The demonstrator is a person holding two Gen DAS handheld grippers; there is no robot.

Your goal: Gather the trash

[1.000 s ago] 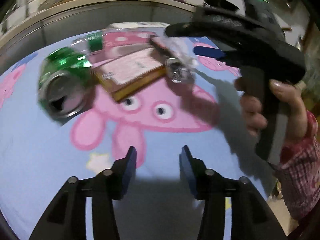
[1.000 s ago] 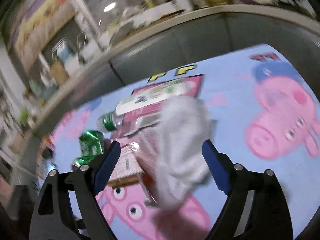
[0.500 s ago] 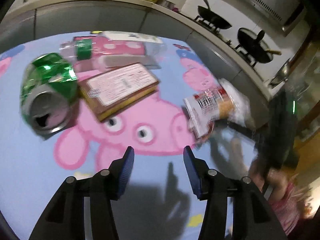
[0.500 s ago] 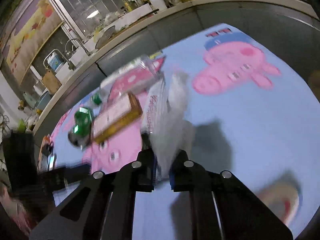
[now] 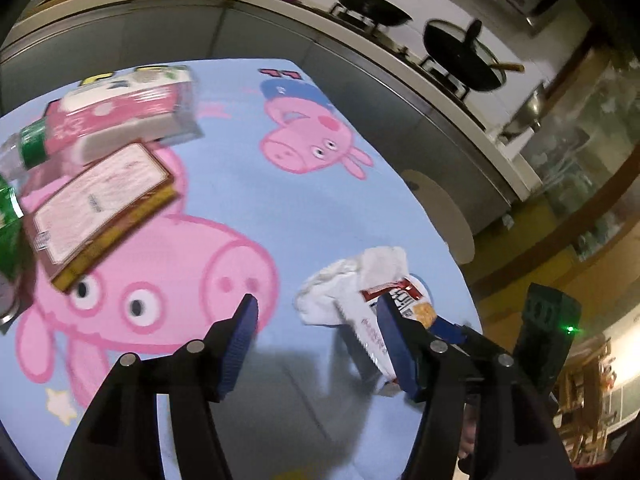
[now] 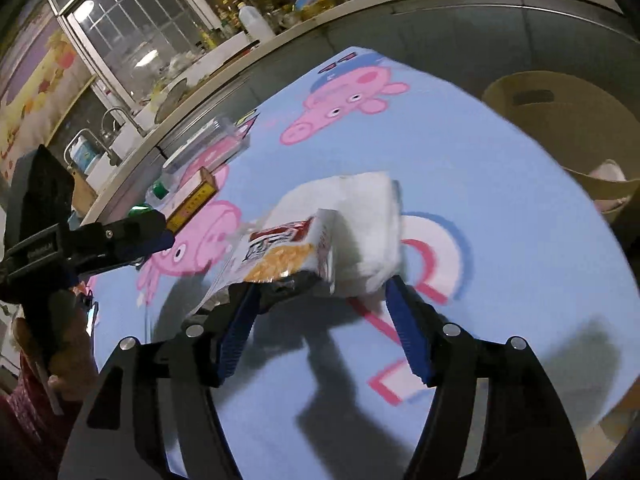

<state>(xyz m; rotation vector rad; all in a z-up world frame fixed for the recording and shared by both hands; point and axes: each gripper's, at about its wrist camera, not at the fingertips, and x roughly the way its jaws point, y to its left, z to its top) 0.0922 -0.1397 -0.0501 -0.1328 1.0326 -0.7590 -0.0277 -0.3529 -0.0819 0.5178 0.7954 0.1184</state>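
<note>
My right gripper [image 6: 320, 316] has its jaws opening, the blue pads spread wide. The snack wrapper [image 6: 288, 256] and the crumpled white tissue [image 6: 360, 224] sit in a bundle just ahead of the fingertips, between the pads. Whether the pads press on it I cannot tell for sure; the bundle looks loose and blurred, so I read the grip as released. At two o'clock in the right wrist view, past the table edge, I see a beige bin [image 6: 560, 132].

My left gripper [image 5: 316, 336] has its jaws opening too, with nothing between them but the blue cartoon tablecloth [image 5: 320, 208]. From this camera the wrapper and tissue lie at four o'clock, just beside the right-hand pad. The rest of the trash sits at ten o'clock: a brown box [image 5: 100, 208], a pink tissue pack [image 5: 128, 112], a clear bottle with a green cap [image 5: 34, 142], and a green can [image 5: 8, 224] at nine o'clock, cut off by the frame.
</note>
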